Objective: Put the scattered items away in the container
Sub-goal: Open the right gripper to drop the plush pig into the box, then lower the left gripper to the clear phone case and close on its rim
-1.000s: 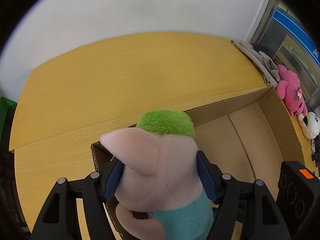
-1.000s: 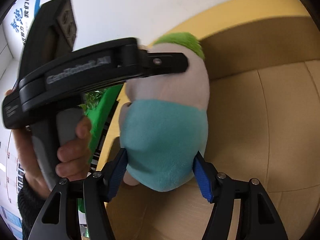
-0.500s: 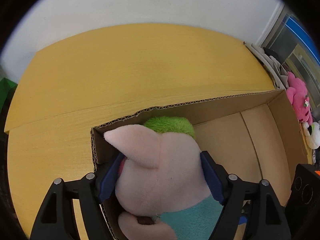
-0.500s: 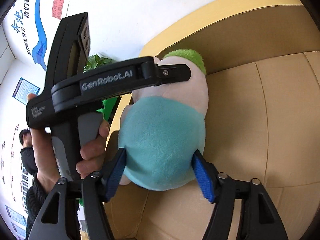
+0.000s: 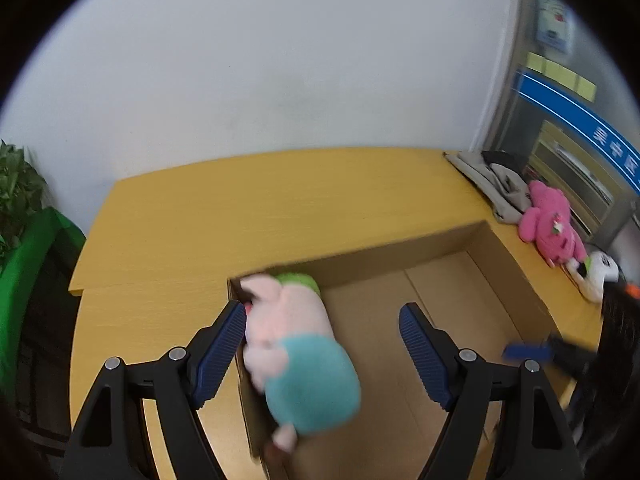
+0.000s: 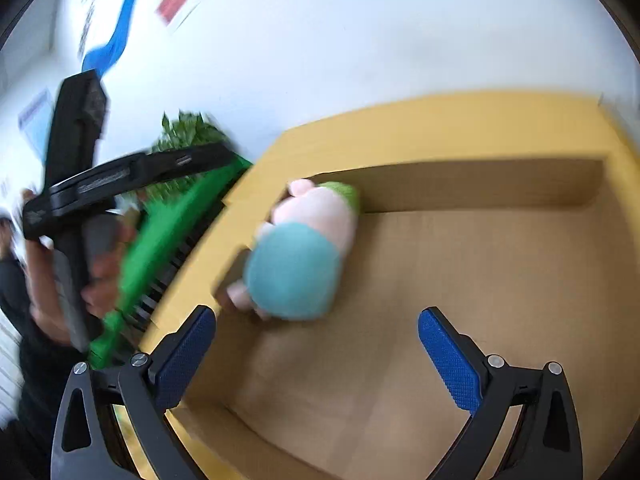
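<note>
A pink plush toy [image 5: 294, 344] with green hair and a teal bottom lies inside the open cardboard box [image 5: 516, 280], in its left corner against the wall. It also shows in the right wrist view [image 6: 304, 252], with the box [image 6: 480, 184] around it. My left gripper [image 5: 322, 354] is open above the box, its left finger [image 5: 218, 354] close beside the toy, not gripping it. My right gripper [image 6: 316, 360] is open and empty above the box floor. The left gripper's body [image 6: 120, 184] shows at the left of the right wrist view.
A bright pink plush [image 5: 554, 228] and a white plush [image 5: 598, 272] lie on the yellow table [image 5: 240, 208] right of the box, beside folded grey cloth [image 5: 492, 180]. A green plant and green frame [image 5: 24, 240] stand left of the table. White wall behind.
Both grippers have opened and let go of the pink plush toy, which now lies in the box's left corner. Both grippers have pulled back and up from it.
</note>
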`<state>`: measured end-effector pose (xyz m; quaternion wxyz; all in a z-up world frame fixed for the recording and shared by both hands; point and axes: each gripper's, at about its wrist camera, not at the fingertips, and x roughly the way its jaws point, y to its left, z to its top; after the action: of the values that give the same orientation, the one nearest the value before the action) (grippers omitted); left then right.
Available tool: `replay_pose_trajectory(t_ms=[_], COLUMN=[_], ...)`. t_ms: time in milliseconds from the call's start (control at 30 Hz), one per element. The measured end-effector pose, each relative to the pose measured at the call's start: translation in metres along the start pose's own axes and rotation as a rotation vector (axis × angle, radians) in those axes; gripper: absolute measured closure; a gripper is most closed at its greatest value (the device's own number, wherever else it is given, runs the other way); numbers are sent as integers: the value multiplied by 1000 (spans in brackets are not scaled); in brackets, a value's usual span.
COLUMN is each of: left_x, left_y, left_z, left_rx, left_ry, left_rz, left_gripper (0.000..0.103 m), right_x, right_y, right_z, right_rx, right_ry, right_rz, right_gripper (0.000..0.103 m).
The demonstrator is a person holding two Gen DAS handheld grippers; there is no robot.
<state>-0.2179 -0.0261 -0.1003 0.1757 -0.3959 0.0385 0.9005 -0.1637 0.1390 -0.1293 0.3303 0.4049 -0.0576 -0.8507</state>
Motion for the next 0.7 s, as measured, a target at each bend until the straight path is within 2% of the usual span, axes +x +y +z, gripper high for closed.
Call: replay_pose_trajectory(t_ms=[33,133,200,267,400,467,567,700], left_x=[-10,-27,-27,-21,-4,4,9,9], left_y=[-6,-18,-22,-22,-31,-41,-46,-44], left_z=[-14,-63,-96,-118,-153,-164,-179,-190], left_rx=[1,-33,-70,-105,-135,-119,-126,-169], left_ry=[6,37,68,105,176,205,243,247], left_rz=[-5,-32,-55,-66,-90,-90,-94,-116], left_gripper=[24,24,24,24,24,24,24,24], right_x=[-14,-4,-20,-16,-19,-24,-26,-22], right_y=[-4,-43,-66,-89,-121,-121,-117,-107], right_z=[-10,-32,-49,-67,-97,-106,-114,-117], right_rx=[-29,-32,21,86,132,102,102,84], right_ry=[10,94,155,195,230,223,216,209], right_rz=[-48,-160,-177,-179,-233,-268,-248,-280], right_gripper=[0,0,0,0,0,1,1,1])
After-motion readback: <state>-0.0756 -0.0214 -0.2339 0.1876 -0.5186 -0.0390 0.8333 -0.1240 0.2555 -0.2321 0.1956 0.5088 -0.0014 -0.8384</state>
